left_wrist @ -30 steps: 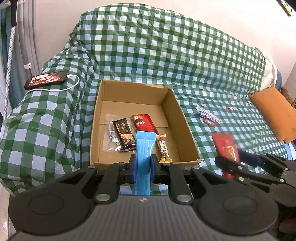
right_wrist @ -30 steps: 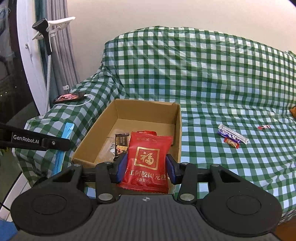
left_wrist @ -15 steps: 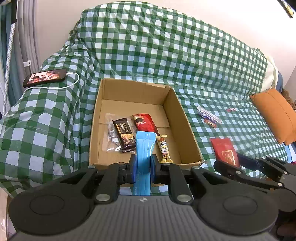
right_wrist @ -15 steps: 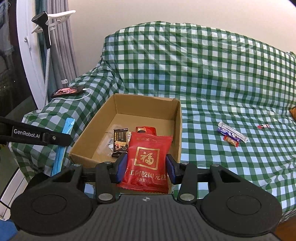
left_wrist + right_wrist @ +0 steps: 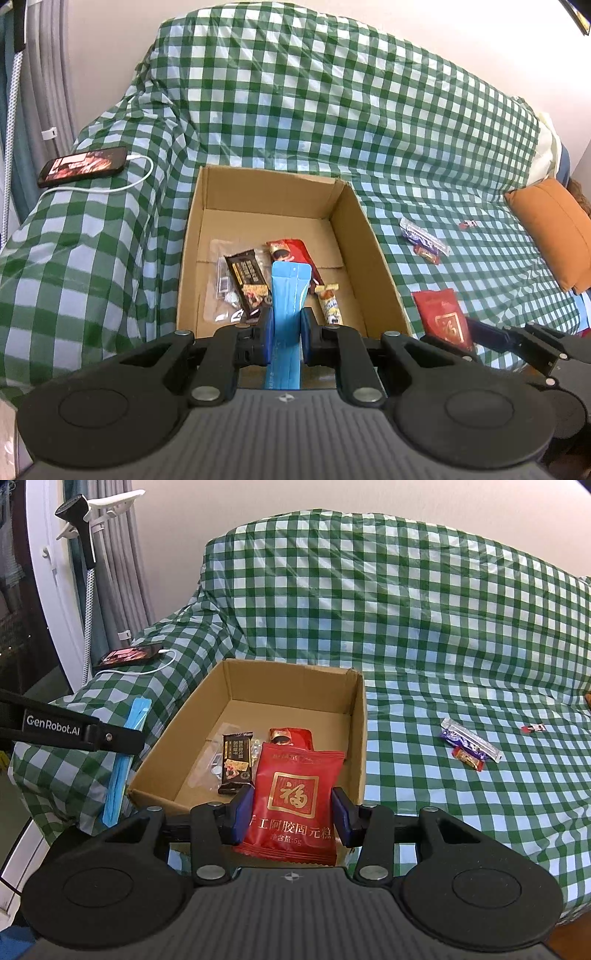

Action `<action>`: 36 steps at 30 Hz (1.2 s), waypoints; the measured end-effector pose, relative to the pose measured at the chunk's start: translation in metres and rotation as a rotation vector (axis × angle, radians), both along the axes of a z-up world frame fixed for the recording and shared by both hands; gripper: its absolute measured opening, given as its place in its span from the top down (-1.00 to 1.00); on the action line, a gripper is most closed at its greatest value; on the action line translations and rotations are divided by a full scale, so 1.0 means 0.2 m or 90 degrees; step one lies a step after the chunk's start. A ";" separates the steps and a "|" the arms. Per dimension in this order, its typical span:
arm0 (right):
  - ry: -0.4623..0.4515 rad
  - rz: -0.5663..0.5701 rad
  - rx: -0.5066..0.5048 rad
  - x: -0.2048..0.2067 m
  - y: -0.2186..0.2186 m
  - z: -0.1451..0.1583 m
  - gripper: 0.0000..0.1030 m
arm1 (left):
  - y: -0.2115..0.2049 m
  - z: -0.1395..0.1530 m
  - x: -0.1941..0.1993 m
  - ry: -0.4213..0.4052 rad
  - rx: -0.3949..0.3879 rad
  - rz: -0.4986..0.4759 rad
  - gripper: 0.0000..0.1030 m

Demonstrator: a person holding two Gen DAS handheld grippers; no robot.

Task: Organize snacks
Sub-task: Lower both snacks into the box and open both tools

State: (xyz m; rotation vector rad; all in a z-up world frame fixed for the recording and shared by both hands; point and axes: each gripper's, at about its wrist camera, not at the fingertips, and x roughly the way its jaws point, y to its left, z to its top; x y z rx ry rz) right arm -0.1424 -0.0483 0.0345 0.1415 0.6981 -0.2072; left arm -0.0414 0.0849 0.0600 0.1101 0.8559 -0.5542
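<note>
An open cardboard box (image 5: 369, 258) (image 5: 360, 716) sits on a green checked sofa cover, holding a dark bar (image 5: 249, 282), a red packet (image 5: 291, 249), a small yellow bar (image 5: 328, 302) and a clear packet. My left gripper (image 5: 287, 328) is shut on a blue sachet (image 5: 288, 295), held upright over the box's near edge. My right gripper (image 5: 291, 812) is shut on a red packet with a gold character (image 5: 295, 801), just before the box's near right corner. In the right wrist view the blue sachet (image 5: 125, 753) shows left of the box.
A purple-and-clear wrapper (image 5: 469, 740) and a small red candy (image 5: 467, 758) lie on the seat right of the box, with a tiny red piece (image 5: 533, 728) further right. A phone on a white cable (image 5: 83, 170) rests on the armrest. An orange cushion (image 5: 554, 229) sits far right.
Both grippers have moved a little closer to the box with their packets still held; the box and sofa look larger in both views.
</note>
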 end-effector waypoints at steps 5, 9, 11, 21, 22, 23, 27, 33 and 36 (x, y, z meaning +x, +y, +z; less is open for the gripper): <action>0.007 -0.002 0.004 0.09 -0.05 -0.02 0.07 | -0.06 -0.01 0.10 -0.001 0.003 -0.002 0.68; 0.015 -0.005 0.011 0.18 -0.11 -0.05 0.07 | -0.13 -0.02 0.19 0.001 0.009 0.000 0.68; 0.020 -0.004 0.019 0.22 -0.14 -0.07 0.07 | -0.16 -0.04 0.24 0.005 0.010 0.000 0.68; 0.040 -0.007 0.042 0.47 -0.26 -0.17 0.07 | -0.31 -0.17 0.49 0.018 0.033 0.005 0.68; 0.042 -0.007 0.044 0.49 -0.27 -0.18 0.07 | -0.31 -0.19 0.51 0.021 0.036 0.006 0.68; 0.045 -0.008 0.046 0.51 -0.28 -0.19 0.07 | -0.32 -0.21 0.53 0.023 0.040 0.009 0.68; 0.059 -0.015 0.051 0.58 -0.31 -0.25 0.07 | -0.34 -0.28 0.61 0.029 0.053 0.015 0.68; 0.082 -0.021 0.056 0.67 -0.33 -0.34 0.06 | -0.37 -0.37 0.71 0.039 0.069 0.023 0.68; 0.091 -0.016 0.056 0.71 -0.33 -0.38 0.06 | -0.38 -0.41 0.75 0.041 0.079 0.030 0.68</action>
